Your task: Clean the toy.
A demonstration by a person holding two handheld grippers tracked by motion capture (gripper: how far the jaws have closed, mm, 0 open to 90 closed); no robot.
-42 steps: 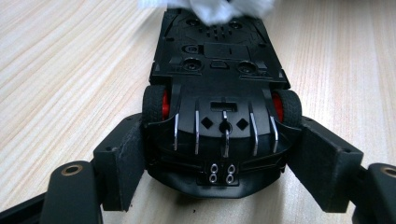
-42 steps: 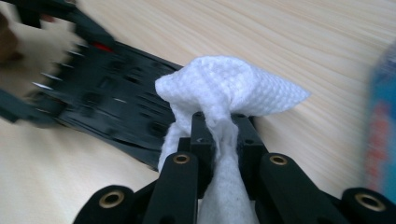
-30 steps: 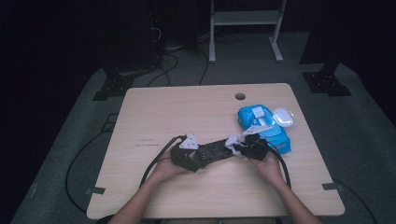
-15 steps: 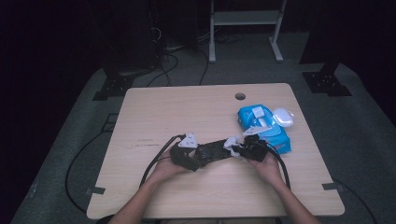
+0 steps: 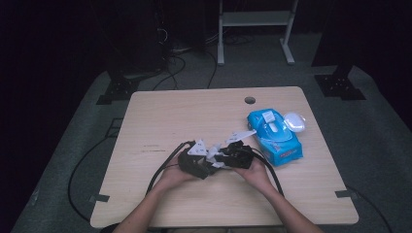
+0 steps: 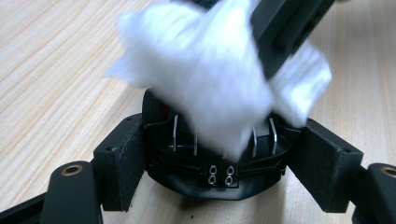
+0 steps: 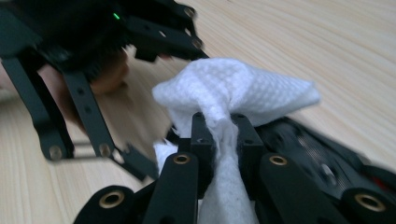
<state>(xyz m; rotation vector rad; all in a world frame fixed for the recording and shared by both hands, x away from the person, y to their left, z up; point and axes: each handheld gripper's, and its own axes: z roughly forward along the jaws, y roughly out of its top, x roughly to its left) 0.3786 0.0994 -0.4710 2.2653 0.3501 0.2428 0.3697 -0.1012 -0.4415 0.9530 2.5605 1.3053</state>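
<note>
While we wipe, white wipe is crumpled | right gripper pinches it; left gripper clamps black device | right gripper moved left since before.

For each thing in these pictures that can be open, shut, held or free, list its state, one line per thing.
Right gripper: shut on the white wipe.
Left gripper: jaws clamped on a black object.
White wipe: pinched, bunched, pressed against the black object.
Wipes pack: lying flat on the table, lid flipped open.
</note>
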